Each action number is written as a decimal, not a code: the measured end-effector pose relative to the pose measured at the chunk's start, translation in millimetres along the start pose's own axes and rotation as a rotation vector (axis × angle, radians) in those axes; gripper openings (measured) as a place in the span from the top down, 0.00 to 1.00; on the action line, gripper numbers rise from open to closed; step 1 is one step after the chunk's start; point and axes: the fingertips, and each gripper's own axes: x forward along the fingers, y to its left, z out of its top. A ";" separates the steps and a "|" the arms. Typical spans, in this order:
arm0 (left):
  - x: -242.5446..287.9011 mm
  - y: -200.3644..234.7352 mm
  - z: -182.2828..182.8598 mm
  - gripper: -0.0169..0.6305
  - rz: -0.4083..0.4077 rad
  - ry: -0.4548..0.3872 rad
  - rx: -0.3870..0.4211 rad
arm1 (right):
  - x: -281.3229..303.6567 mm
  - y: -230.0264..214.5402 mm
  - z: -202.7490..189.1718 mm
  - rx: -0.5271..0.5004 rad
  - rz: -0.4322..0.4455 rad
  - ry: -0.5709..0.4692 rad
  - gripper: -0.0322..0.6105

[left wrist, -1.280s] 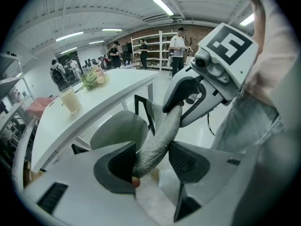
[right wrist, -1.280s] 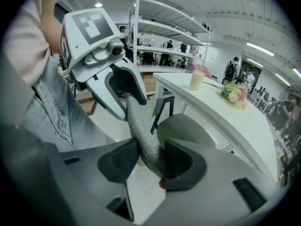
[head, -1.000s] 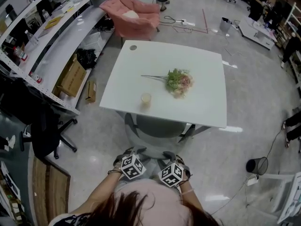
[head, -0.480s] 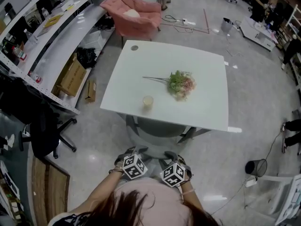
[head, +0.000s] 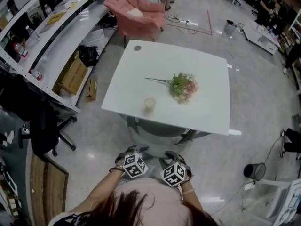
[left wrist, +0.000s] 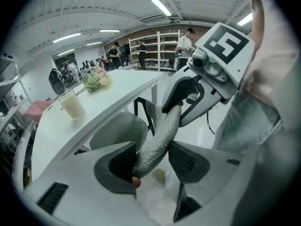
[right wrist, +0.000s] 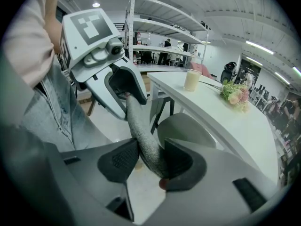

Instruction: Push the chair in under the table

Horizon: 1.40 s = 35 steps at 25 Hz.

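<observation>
The grey chair (head: 157,132) stands with its seat partly under the near edge of the white table (head: 141,74). In the head view my left gripper (head: 127,151) and right gripper (head: 172,155) sit side by side on the chair's back. The left gripper (left wrist: 153,161) is shut on the grey fabric rim (left wrist: 162,131) of the backrest. The right gripper (right wrist: 148,161) is shut on the same rim (right wrist: 137,119) further along. Each gripper shows in the other's view: right gripper (left wrist: 188,95), left gripper (right wrist: 123,86). On the table stand a cup (head: 150,103) and a flower bunch (head: 184,85).
A pink armchair (head: 138,15) stands beyond the table. A black office chair (head: 44,131), a cardboard box (head: 73,76) and long shelving (head: 47,36) line the left side. A small black bin (head: 254,171) sits on the floor at the right.
Both grippers have moved a little toward the table with the chair's back in them. The table sits slightly nearer in the head view.
</observation>
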 end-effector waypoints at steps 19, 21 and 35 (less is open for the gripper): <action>3.6 30.3 6.0 0.63 -0.003 0.000 0.004 | 12.6 -21.7 17.1 -0.002 -0.007 -0.003 0.68; 4.7 33.1 6.7 0.63 -0.003 0.000 0.005 | 14.1 -24.0 18.1 -0.003 -0.008 -0.004 0.68; 10.6 54.2 12.6 0.63 0.004 -0.012 0.008 | 24.7 -42.6 27.6 -0.005 -0.014 -0.006 0.68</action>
